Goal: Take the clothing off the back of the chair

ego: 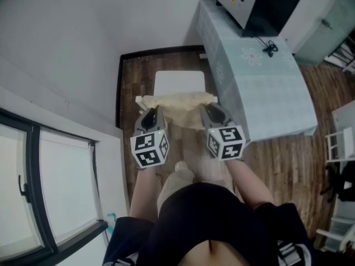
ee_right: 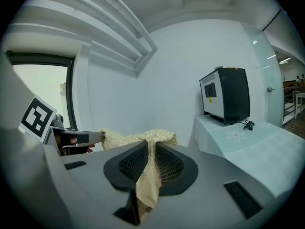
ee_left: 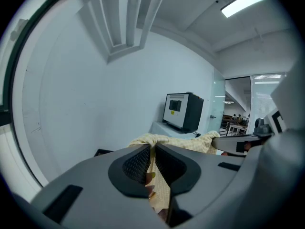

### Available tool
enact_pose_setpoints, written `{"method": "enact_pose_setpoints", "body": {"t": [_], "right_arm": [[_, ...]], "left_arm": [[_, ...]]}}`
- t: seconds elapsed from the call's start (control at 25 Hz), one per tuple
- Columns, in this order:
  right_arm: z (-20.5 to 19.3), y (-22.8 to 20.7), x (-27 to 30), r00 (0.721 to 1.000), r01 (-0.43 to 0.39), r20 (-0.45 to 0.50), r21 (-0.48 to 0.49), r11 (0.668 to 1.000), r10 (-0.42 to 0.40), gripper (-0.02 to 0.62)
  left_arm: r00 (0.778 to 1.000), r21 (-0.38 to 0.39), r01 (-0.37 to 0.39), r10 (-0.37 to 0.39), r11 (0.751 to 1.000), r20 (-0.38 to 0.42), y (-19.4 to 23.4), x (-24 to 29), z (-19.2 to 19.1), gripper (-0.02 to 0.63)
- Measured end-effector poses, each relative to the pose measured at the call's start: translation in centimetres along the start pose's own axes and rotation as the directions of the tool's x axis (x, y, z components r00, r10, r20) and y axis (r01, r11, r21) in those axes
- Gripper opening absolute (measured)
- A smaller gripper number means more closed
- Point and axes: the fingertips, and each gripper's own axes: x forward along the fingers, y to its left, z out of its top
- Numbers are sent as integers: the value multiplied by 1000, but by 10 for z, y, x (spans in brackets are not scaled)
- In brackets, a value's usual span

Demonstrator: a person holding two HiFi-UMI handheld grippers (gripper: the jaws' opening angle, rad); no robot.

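A pale yellow garment (ego: 177, 105) hangs stretched between my two grippers, above the white chair (ego: 178, 82) whose seat shows below it. My left gripper (ego: 150, 114) is shut on the cloth's left end; in the left gripper view the cloth (ee_left: 153, 175) is pinched between the dark pads (ee_left: 137, 163) and runs off to the right. My right gripper (ego: 209, 113) is shut on the right end; in the right gripper view a fold of cloth (ee_right: 148, 171) droops from between the pads (ee_right: 167, 163). The chair back is hidden under the cloth.
A table with a light blue cloth (ego: 260, 87) stands to the right of the chair, with a black box-shaped device (ego: 258, 4) and a cable on it. A white wall lies ahead, a dark-framed window (ego: 39, 187) to the left. White racks (ego: 339, 148) stand far right.
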Motion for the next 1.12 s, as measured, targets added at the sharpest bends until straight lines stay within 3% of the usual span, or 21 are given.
{"method": "enact_pose_setpoints", "body": {"t": [0.52, 1.12], "right_arm": [[40, 11, -56, 992, -86, 94, -34, 996, 89, 58], [39, 3, -128, 974, -183, 121, -79, 980, 192, 58]], "left_arm": [[993, -3, -58, 58, 998, 106, -35, -62, 38, 31], [976, -34, -137, 140, 990, 168, -89, -123, 28, 31]]}}
